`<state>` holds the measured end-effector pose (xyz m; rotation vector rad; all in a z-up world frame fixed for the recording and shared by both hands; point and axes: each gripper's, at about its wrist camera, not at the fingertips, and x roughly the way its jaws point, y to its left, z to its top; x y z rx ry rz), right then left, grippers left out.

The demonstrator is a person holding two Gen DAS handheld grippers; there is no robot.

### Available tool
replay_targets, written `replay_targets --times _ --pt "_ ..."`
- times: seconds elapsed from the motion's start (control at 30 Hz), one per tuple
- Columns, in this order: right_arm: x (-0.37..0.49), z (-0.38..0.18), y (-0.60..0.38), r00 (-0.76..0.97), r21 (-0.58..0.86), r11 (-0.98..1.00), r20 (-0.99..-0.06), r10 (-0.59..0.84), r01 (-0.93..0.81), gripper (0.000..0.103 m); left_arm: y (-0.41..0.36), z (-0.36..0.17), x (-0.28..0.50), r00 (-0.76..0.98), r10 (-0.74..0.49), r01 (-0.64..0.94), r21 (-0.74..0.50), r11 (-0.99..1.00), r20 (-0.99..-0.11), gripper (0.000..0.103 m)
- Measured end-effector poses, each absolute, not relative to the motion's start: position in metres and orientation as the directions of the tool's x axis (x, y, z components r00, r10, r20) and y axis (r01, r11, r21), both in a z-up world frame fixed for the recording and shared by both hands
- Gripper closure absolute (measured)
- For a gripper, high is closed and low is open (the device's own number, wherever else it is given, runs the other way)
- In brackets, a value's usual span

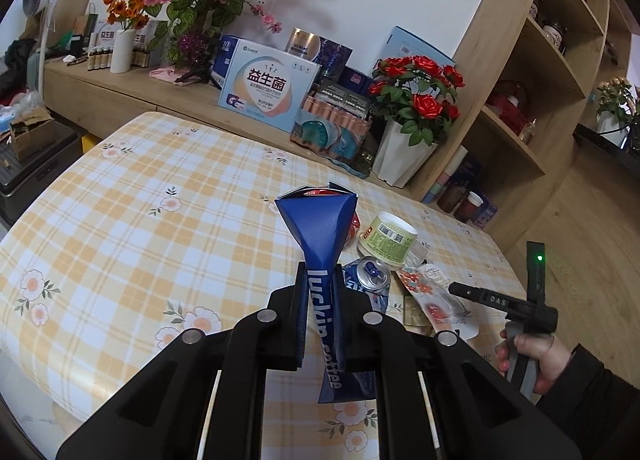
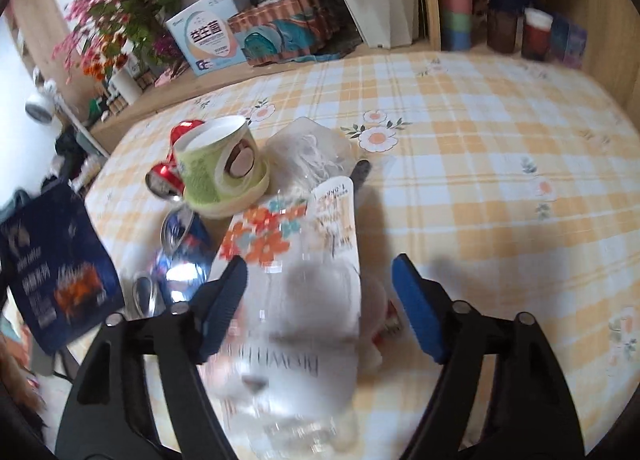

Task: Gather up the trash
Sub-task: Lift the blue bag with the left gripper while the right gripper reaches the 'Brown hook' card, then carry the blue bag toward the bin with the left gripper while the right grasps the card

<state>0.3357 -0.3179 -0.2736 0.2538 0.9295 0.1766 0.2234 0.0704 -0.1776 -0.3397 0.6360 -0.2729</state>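
The left claw is being kept clamped on the edge of a blue paper coffee bag, which is being held above the bench with its mouth pulled open toward the far side. White lettering is being shown along the pinched fold.

The rest of the trash is being left in a heap on the checked, flowered cloth near the right edge of the bench: a green paper cup lying on its side, a crushed red can just behind it, a dented blue can in front of it, and a clear plastic bottle with a flowered label stretching toward the camera.

The right claw is being held with its blue pads apart, one on each side of the clear plastic bottle; the left pad is lying against or just beside the bottle, which blur is making hard to tell, while the right pad is being kept clear of it. In the left wrist view, the hand gripping that tool's handle is being seen beside the heap.
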Motion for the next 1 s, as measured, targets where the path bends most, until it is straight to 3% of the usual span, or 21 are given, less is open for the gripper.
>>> replay_targets --times 0.1,0.2,0.27,0.37,0.53,0.8,1.0 --pt "0.352 -0.286 -0.320 0.559 0.337 0.941 -0.781 0.278 0.004 0.047 0.072 -0.177 0.222 0.778 -0.340 0.142 -0.379 0.915 -0.529 0.092" --pt "0.361 -0.297 -0.327 0.541 0.390 0.919 -0.785 0.301 0.055 0.048 0.074 -0.176 0.221 0.782 -0.334 0.143 -0.370 0.918 -0.527 0.092" --pt "0.362 -0.301 -0.333 0.535 0.456 0.886 -0.770 0.348 0.079 0.066 0.074 -0.175 0.221 0.783 -0.331 0.142 -0.367 0.919 -0.527 0.092" --pt "0.358 -0.296 -0.336 0.547 0.503 0.860 -0.745 0.382 0.083 0.071 0.074 -0.172 0.220 0.785 -0.332 0.146 -0.364 0.920 -0.523 0.092" --pt "0.344 -0.270 -0.335 0.616 0.474 0.880 -0.706 0.350 0.043 0.073 0.071 -0.167 0.215 0.790 -0.338 0.158 -0.362 0.919 -0.512 0.092" --pt "0.315 -0.210 -0.314 0.717 0.241 0.970 -0.669 0.196 -0.040 0.073 0.070 -0.154 0.204 0.793 -0.345 0.169 -0.362 0.917 -0.503 0.092" --pt "0.275 -0.170 -0.300 0.780 0.153 0.984 -0.602 0.170 -0.096 0.073 0.067 -0.137 0.185 0.796 -0.351 0.189 -0.349 0.918 -0.493 0.092"
